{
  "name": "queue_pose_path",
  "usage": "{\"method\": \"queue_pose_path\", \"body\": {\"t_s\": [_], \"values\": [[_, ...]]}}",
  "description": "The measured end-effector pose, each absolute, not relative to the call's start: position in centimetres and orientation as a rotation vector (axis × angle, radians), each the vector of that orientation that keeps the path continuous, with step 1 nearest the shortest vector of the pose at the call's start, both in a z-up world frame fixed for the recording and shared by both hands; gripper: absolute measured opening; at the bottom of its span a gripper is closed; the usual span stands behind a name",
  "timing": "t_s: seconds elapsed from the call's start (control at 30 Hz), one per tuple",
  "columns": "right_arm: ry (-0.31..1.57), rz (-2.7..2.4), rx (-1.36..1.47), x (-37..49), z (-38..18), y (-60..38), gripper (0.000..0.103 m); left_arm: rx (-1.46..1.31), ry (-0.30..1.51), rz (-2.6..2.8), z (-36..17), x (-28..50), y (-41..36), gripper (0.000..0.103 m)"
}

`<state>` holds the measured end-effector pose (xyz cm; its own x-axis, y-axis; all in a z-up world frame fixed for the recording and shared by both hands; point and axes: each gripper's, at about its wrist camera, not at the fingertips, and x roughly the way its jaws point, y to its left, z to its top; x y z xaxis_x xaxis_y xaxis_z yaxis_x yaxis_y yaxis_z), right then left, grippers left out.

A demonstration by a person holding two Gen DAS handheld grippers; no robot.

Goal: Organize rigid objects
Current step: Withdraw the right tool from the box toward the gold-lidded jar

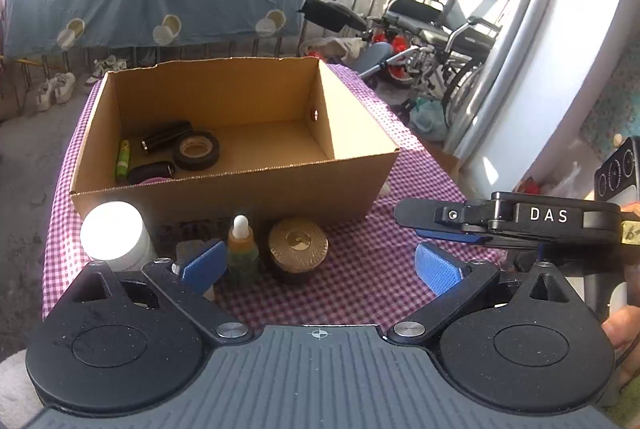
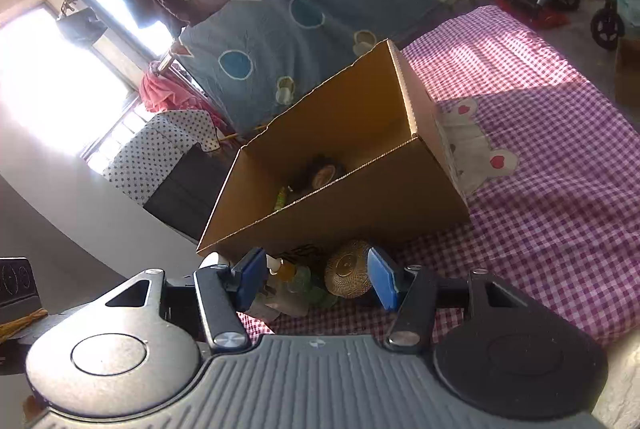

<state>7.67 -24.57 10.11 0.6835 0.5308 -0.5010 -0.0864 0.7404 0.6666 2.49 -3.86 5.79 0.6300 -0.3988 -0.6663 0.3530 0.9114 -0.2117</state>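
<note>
Cardboard box (image 1: pixel 224 185) sits on the checked cloth (image 1: pixel 400 181) toward the far edge of the table, open at the top. At its left end lie a roll of black tape (image 1: pixel 197 150), two dark cylinders (image 1: pixel 166 137) and a thin green tube (image 1: pixel 123 160). So part of the sorting is done, I judge.

Three things wait outside, lined up along the box's near wall: a white jar (image 1: pixel 114 233) toward the left edge of the table, a small dropper bottle (image 1: pixel 241 245) in the middle, and a round jar with a gold patterned lid (image 1: pixel 298 243) just beside it.

My left gripper (image 1: pixel 320 263) stands spread wide with nothing between its pads, and the dropper bottle and gold lid show in the gap. My right gripper (image 2: pixel 316 279) is about half spread and empty too, framing the same two items from the other side; in the left view it crosses near the table's right edge.

I take this as the step between placements, choosing the next pick. The next move calls for one gripper to come down over a single item, probably the gold-lidded jar, without knocking the bottle standing so close beside it, and for the two grippers to stay clear of each other.
</note>
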Motion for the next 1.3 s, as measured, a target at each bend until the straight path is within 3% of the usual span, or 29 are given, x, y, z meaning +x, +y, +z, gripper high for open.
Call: {"method": "queue_pose_path", "body": {"t_s": [0.8,1.13,1.3], "values": [[0.811,0.352,0.679,8.6,6.9,-25.0,0.060,-0.165,0.790,-0.495,1.9,1.7,-2.3,0.103],[0.872,0.362,0.676,12.1,4.6,-23.9,0.058,0.246,0.714,-0.413,-2.1,1.6,-8.5,0.102],[0.904,0.382,0.659,14.4,3.2,-22.9,0.049,0.293,0.706,-0.404,-3.4,2.3,-9.8,0.089]]}}
